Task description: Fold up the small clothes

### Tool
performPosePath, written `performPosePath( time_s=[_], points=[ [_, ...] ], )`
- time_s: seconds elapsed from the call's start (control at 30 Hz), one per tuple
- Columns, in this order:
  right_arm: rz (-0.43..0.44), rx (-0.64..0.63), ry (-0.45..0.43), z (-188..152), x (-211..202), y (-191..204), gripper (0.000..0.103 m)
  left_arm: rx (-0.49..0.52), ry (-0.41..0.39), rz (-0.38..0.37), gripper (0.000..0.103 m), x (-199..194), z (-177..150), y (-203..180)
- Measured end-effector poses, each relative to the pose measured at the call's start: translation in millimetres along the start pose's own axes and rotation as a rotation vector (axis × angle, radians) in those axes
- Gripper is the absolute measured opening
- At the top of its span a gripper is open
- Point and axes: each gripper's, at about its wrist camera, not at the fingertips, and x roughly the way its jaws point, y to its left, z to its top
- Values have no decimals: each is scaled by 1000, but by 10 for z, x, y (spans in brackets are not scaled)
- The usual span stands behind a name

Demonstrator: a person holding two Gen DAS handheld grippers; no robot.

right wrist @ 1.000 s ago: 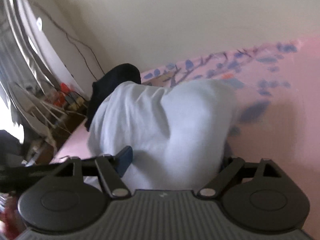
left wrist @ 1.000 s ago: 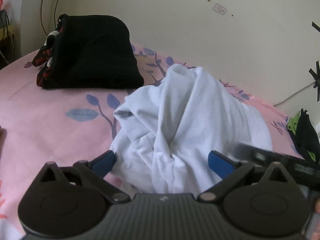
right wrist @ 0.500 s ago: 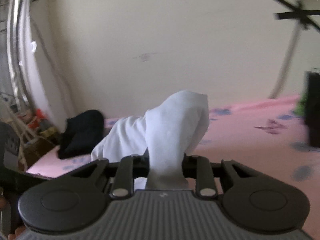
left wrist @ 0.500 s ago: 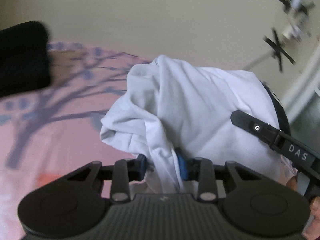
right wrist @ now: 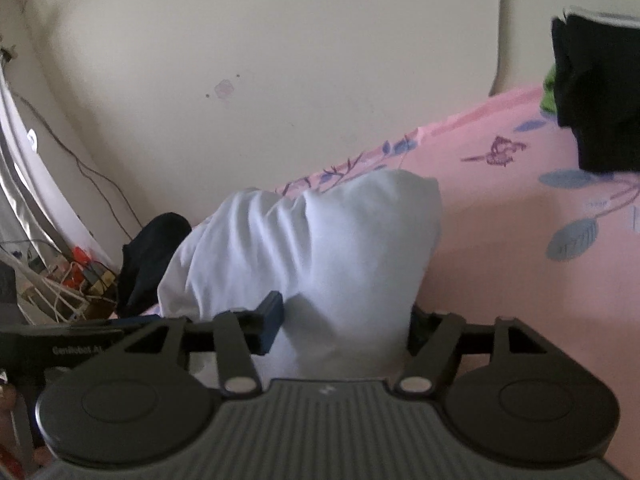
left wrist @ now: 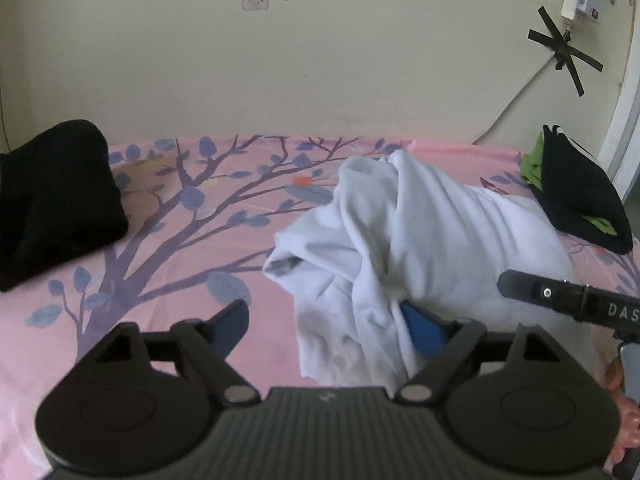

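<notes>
A crumpled white garment (left wrist: 416, 248) lies in a heap on the pink bed sheet (left wrist: 168, 280). My left gripper (left wrist: 324, 326) is open, with its right finger (left wrist: 420, 328) against a fold of the garment and its left finger over bare sheet. In the right wrist view the same garment (right wrist: 312, 248) bulges up between the fingers of my right gripper (right wrist: 344, 320), which is open around it. The right gripper's arm shows in the left wrist view (left wrist: 572, 300) beside the heap.
A folded black garment (left wrist: 52, 200) lies at the left on the sheet. A black and green garment (left wrist: 576, 196) lies at the far right by the wall. Cables and clutter (right wrist: 68, 280) sit beyond the bed's left edge. The wall (left wrist: 320, 60) stands close behind.
Both grippers were shut on the white garment half a second ago and have opened. The garment has dropped into a heap on the sheet.
</notes>
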Motion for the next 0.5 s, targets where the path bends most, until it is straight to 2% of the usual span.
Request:
performPosePath(
  time_s=[0.1,0.17,0.23,0.4,0.5],
  points=[
    [20,50,14,10,10,-68,66,24,21,-8,89,117,21,-63],
    [33,66,15,13,15,-100,67,12,57,-42,92,238,-22,-89],
    [38,71,15,17,17,-106,68,-29,89,-86,101,357,-91,-80],
    [47,72,14,19,19,-93,72,51,-37,-55,103,348,-309,-187],
    [49,63,15,20,26,-75,75,26,-43,-86,102,324,-323,-122]
  ],
)
